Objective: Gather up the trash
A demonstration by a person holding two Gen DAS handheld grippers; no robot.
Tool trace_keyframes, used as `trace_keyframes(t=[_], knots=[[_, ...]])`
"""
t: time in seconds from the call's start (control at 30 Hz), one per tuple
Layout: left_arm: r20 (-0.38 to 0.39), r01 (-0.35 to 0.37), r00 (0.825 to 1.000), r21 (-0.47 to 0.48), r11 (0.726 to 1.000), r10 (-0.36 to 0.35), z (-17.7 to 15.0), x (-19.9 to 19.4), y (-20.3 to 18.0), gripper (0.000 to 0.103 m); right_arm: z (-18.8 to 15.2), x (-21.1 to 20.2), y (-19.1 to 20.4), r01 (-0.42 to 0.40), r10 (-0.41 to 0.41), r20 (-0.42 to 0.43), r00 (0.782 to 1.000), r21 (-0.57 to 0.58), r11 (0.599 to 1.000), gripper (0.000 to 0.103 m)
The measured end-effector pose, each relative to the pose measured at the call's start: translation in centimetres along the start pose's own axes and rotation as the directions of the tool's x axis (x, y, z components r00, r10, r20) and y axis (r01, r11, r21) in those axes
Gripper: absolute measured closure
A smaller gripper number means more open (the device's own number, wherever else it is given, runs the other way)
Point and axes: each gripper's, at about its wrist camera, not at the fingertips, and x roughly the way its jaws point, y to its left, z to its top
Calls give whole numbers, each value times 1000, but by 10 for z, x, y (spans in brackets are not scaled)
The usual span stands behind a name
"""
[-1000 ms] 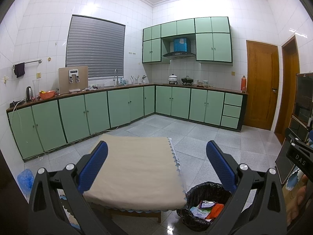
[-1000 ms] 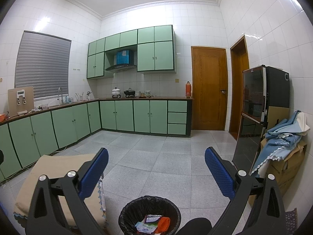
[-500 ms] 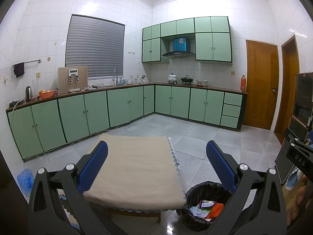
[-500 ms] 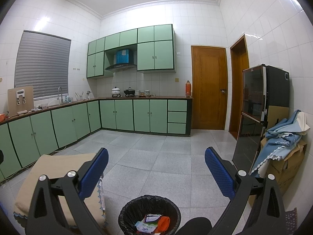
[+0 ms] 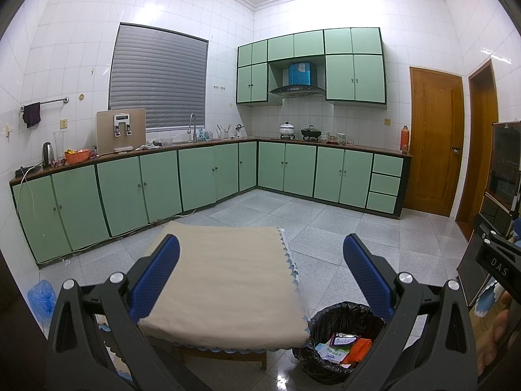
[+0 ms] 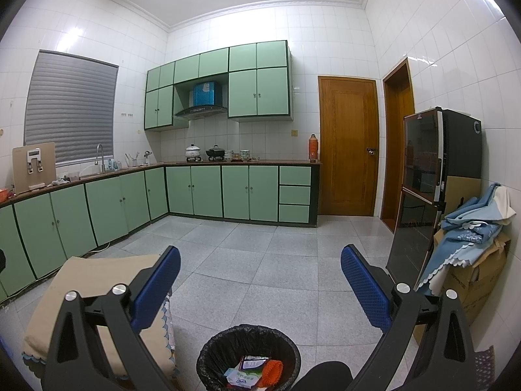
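A black-lined trash bin [image 5: 329,319] stands on the floor right of a low table [image 5: 224,280] covered with a beige cloth. The bin also shows in the right wrist view [image 6: 211,355]. In it lie paper wrappers [image 6: 242,374] and an orange piece [image 6: 272,369]. My left gripper [image 5: 260,273] is open and empty, held above the table. My right gripper [image 6: 260,280] is open and empty, above the bin. The tabletop shows no trash on it.
Green cabinets [image 5: 162,185] with a cluttered counter run along the left and far walls. A black fridge [image 6: 433,189] and a cardboard box with blue cloth [image 6: 472,247] stand at the right. Wooden doors [image 6: 348,146] are at the far right. A blue bag [image 5: 40,296] lies by the left cabinets.
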Motion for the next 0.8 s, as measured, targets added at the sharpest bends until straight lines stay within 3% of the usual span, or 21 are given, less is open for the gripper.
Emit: trace_keyframes(t=[0.8], knots=[[-12,19,1000,12,1000,-19,-5,2,-4,6,-3,1,-7,6,-6,-9,1000,-3,1000,6]])
